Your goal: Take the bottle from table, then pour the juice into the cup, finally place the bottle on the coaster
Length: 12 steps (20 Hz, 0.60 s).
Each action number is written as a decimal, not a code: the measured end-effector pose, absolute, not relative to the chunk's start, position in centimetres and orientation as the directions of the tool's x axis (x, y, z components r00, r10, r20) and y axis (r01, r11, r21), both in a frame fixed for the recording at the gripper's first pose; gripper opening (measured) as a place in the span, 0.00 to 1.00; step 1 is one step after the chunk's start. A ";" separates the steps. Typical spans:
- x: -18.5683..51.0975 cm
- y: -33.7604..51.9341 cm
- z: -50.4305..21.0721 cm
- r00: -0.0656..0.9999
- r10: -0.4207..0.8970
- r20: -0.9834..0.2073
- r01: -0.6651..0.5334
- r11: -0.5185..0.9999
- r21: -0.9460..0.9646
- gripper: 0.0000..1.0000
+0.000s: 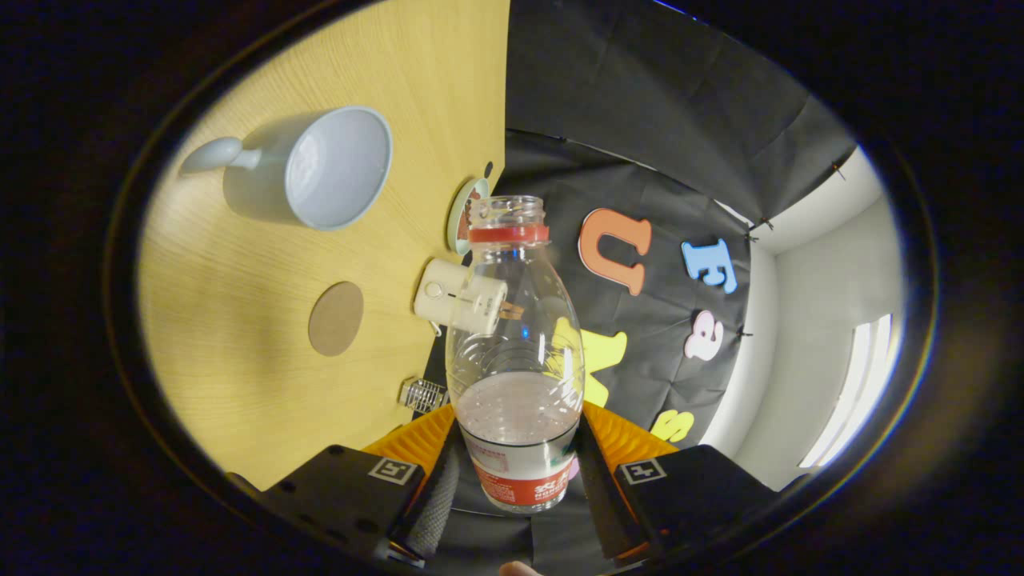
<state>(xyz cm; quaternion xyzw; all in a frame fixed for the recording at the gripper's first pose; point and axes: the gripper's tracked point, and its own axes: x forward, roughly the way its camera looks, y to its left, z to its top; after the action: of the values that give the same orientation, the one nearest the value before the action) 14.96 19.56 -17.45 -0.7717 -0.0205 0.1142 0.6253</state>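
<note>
In the gripper view the gripper [518, 460] clamps the uncapped bottle [516, 352] between both fingers, tilted sideways with its mouth not yet over the cup [324, 170] (coaster [336, 318] nearby), so carry it closer before tipping further.

Tongs [518, 464] rolled sideways, both fingers [436, 496] clamped tight against something held between them.

Fisheye camera riding on the gripper, rolled onto its side

It looks forward along the two fingers [436, 448], very near the bottle [516, 352] between them; the wooden table [240, 344] stands like a wall beside the booth's black cloth [640, 120], cup [308, 168] and coaster [336, 318] lying farther off
</note>
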 end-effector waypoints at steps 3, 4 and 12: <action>14.7 18.9 -18.8 0.965 0.155 -0.213 -0.195 -0.122 -0.973 0.77; 14.6 18.7 -19.4 0.957 0.149 -0.247 -0.238 -0.078 -0.968 0.77; 13.0 18.1 -18.3 0.938 0.162 -0.307 -0.340 0.237 -0.910 0.78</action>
<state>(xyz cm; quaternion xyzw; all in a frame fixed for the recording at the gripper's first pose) 13.04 18.11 -18.34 -0.5965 0.0742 0.1603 0.7829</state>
